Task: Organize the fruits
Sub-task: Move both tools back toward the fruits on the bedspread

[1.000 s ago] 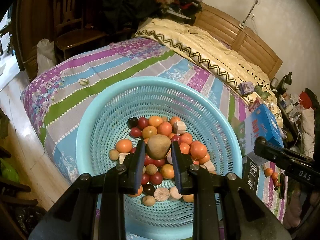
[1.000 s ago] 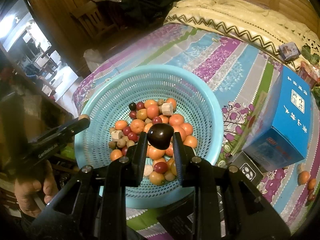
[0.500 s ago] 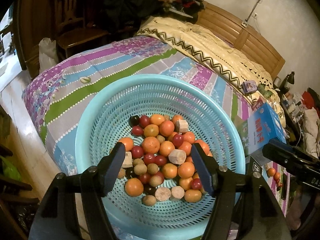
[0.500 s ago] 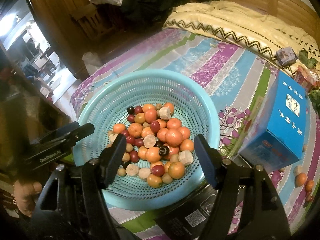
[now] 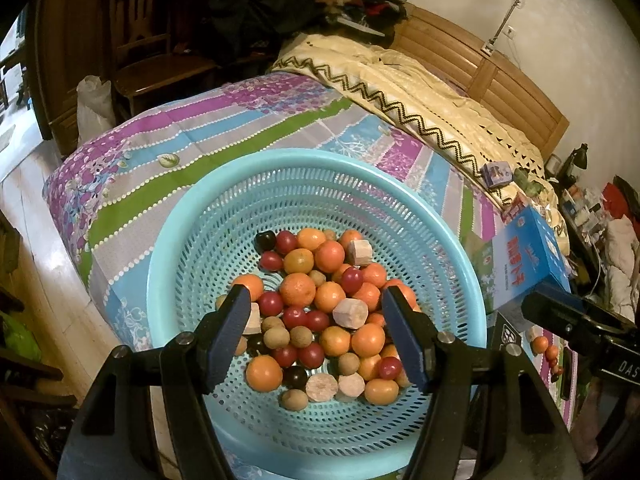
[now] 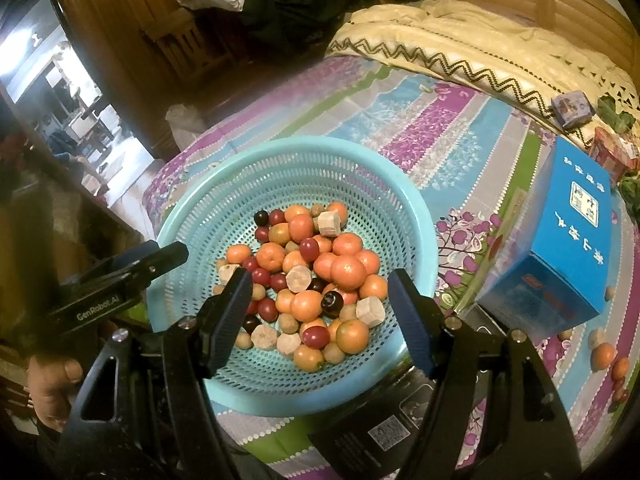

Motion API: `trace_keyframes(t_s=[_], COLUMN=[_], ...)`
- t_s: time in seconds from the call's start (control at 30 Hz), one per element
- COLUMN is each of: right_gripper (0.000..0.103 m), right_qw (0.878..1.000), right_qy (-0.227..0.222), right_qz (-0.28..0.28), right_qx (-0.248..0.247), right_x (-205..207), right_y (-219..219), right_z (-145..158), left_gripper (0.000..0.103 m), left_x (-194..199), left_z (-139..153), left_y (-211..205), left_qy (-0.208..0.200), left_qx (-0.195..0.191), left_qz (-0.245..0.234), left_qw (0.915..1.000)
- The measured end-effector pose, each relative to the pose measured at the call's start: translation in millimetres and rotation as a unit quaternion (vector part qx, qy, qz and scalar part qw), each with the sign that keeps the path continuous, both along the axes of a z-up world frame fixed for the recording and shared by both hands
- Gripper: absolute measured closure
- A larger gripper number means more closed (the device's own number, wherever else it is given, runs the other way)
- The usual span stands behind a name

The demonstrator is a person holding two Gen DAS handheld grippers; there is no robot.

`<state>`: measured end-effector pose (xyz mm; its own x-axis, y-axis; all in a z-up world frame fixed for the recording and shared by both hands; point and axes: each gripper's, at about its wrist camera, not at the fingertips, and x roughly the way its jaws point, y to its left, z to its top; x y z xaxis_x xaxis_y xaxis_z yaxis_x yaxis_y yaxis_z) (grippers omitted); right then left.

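Observation:
A turquoise perforated basket (image 5: 320,156) (image 6: 300,144) stands on the striped bedspread. It holds a pile of small oranges (image 5: 298,288), red cherry tomatoes, dark plums, brown longans and pale cut chunks. My left gripper (image 5: 316,304) hangs open over the pile with nothing between its fingers. My right gripper (image 6: 320,284) is also open and empty above the pile, from the other side. A dark plum (image 6: 332,300) lies on top of the heap just below it.
A blue carton (image 6: 560,248) (image 5: 528,256) stands right of the basket, with a black box (image 6: 380,420) in front of it. Several loose fruits (image 6: 604,356) lie on the bedspread at the far right. A cream quilt and wooden headboard are behind. A hand (image 6: 52,392) shows at lower left.
Both grippers have opened. The brown fruit that the left one held and the dark plum that the right one held have dropped into the basket.

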<state>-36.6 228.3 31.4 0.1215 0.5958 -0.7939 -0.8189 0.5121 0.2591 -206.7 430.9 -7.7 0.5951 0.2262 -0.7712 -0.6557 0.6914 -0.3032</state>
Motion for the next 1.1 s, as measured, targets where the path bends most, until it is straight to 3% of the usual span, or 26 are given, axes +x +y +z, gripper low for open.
trace_keyframes(t_s=[0.5, 0.87, 1.1], right_gripper=[0.032, 0.031, 0.031], right_qw=[1.000, 1.000, 0.997], right_qy=[0.003, 0.007, -0.030], right_qz=[-0.003, -0.017, -0.058], right_qx=[0.009, 0.020, 0.041], right_x=[-2, 3, -7], right_y=[-17, -40, -91], right_z=[-1, -4, -17], left_gripper=[0.033, 0.027, 0.027], left_x=[7, 17, 26], left_z=[9, 14, 25], left_y=[-16, -33, -59], left_qy=[0.001, 0.003, -0.020], left_qx=[0.008, 0.021, 0.042], left_qz=[-0.010, -0.017, -0.043], left_qw=[0.9999, 0.9996, 0.9980])
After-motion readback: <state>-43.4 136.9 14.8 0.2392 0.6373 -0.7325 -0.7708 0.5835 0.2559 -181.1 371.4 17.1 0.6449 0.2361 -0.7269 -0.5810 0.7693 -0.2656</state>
